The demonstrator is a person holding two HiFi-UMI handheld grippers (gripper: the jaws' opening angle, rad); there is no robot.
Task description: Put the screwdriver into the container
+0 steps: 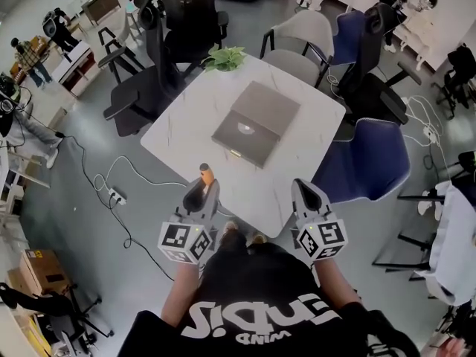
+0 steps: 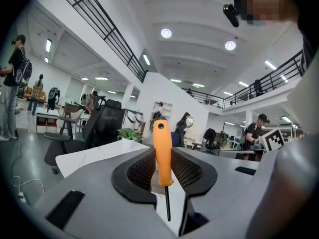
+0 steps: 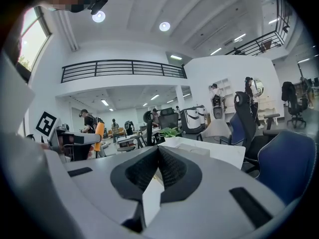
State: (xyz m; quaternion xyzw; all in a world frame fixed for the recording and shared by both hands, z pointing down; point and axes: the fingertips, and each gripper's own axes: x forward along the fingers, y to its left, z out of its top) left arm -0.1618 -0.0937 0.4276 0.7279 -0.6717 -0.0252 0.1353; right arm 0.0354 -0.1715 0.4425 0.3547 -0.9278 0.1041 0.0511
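Round ceiling lamps (image 2: 166,33) light the hall brightly and evenly. The white table (image 1: 223,147) looks pale, with only soft shadows around it. Both claw views bend strongly and darken at the corners. My left claw (image 2: 162,166) blurs close to the lens.

View along the right gripper (image 3: 158,151): jaws together, nothing held, white tabletop (image 3: 219,156) ahead.
Jaw tips meet; the dark ribbed pads (image 3: 143,171) curve apart behind the tips, and the gap there is bare. Past the tips a low grey container (image 3: 193,147) lies on the tabletop, with a green plant (image 3: 169,132) behind it at the far edge. Blue chair (image 3: 289,163) at right, near the tabletop; black high-backed chair (image 3: 245,118) beyond it. At left, the left gripper (image 3: 92,138) with its marker cube (image 3: 46,124); the orange handle of the screwdriver (image 3: 99,133) stands upright at its front. Railed balcony (image 3: 122,68) and round ceiling lights (image 3: 164,26) above.
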